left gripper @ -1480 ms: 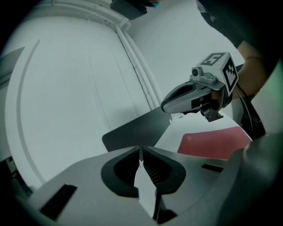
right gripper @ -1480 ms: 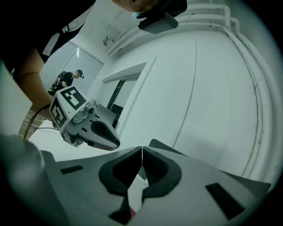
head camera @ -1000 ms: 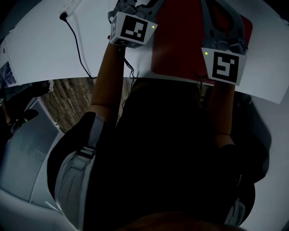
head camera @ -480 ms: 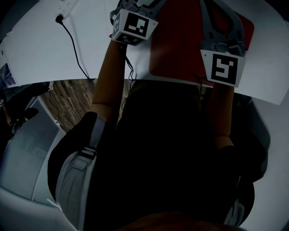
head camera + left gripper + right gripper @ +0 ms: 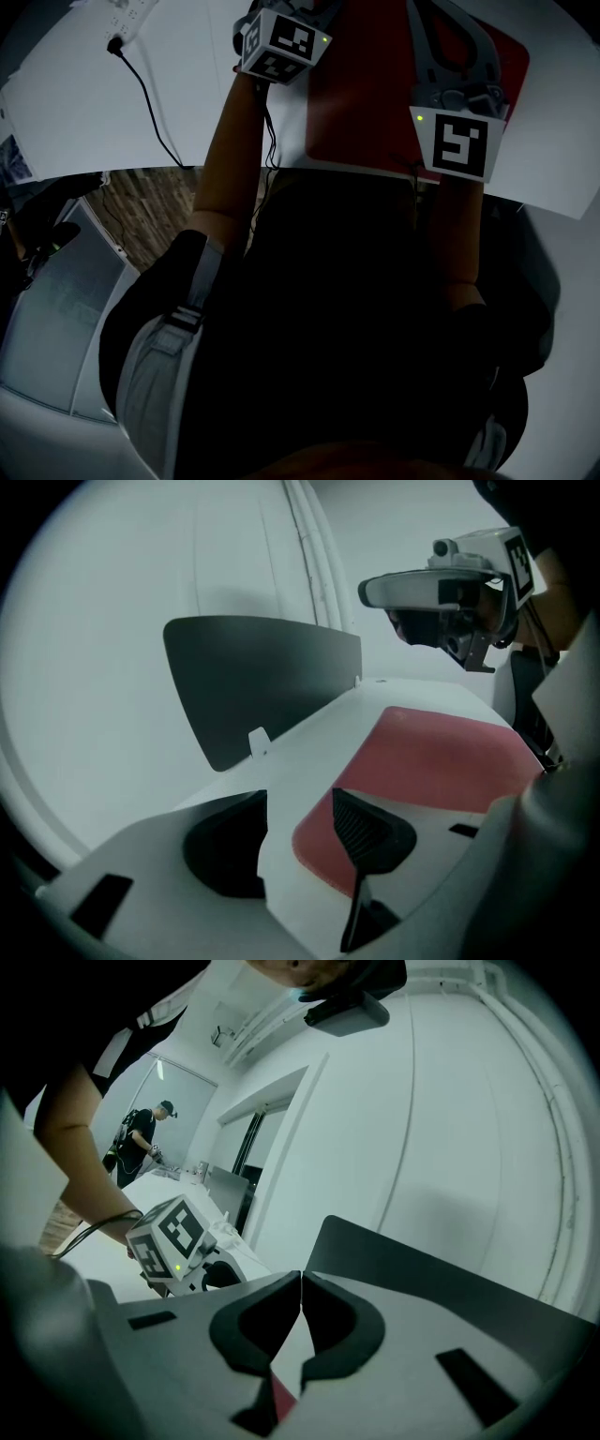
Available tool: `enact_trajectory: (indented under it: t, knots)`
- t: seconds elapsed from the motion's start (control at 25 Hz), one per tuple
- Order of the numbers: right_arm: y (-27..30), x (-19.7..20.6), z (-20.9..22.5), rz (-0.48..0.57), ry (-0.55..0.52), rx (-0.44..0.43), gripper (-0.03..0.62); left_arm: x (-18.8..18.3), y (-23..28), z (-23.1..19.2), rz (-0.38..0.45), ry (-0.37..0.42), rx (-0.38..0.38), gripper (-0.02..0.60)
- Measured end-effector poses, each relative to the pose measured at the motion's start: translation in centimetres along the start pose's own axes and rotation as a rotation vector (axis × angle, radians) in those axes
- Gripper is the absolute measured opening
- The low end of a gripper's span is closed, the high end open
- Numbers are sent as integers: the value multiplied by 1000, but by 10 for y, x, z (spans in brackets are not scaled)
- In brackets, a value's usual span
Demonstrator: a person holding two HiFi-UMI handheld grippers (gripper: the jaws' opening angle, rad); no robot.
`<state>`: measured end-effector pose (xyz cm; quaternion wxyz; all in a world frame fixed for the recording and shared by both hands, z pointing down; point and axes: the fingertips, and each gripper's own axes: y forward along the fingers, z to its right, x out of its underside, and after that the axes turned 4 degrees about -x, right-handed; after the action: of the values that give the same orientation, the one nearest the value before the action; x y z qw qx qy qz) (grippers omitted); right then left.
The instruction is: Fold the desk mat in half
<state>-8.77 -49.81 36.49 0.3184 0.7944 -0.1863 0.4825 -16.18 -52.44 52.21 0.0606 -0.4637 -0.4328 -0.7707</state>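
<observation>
Thin red desk mat point(image 5: 441, 761) looks limp and light: pinch its corners. Left gripper point(image 5: 298, 803), jaws just opening, straddles one corner without pressing; right gripper point(image 5: 301, 1283) is clenched, empty.

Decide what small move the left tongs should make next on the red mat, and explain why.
Probably ease the left tongs forward and down until the rounded corner of the desk mat sits well inside them, then close. Their jaws have just been opening and stand wide. The corner shows between them, ungripped, and the mat looks flat on the table.
</observation>
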Motion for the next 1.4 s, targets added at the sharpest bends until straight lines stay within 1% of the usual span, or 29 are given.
enact_trajectory:
  t: [0.16, 0.28, 0.36, 0.52, 0.72, 0.8, 1.0, 1.12, 1.2, 1.28, 1.32, 1.4]
  knots:
    - [1, 6, 2, -6, 8, -1, 31, 16, 13, 2, -69, -28, 18, 224]
    - [1, 11, 3, -17, 10, -3, 31, 23, 23, 5, -102, -60, 42, 227]
    - [1, 16, 4, -28, 18, -1, 31, 29, 29, 8, -128, -77, 67, 230]
    - [1, 20, 8, -36, 11, 4, 31, 44, 39, 16, -203, -100, 120, 256]
    - [0, 27, 10, -45, 25, 0, 31, 51, 40, 16, -212, -219, 133, 268]
    - [2, 27, 9, -36, 28, -2, 31, 52, 41, 15, -210, -231, 134, 272]
    - [2, 28, 7, -38, 35, -11, 31, 50, 40, 14, -215, -234, 128, 270]
    - [0, 30, 6, -46, 35, -15, 31, 42, 38, 16, -224, -219, 133, 228]
    - [-2, 30, 5, -43, 36, -12, 31, 41, 37, 22, -234, -214, 150, 196]
    - [-3, 30, 5, -42, 35, -10, 31, 44, 38, 31, -243, -209, 171, 139]
    - [-3, 30, 5, -44, 34, -9, 31, 45, 38, 34, -245, -198, 170, 121]
    - [-4, 32, 5, -51, 32, -7, 31, 43, 36, 36, -243, -168, 152, 107]
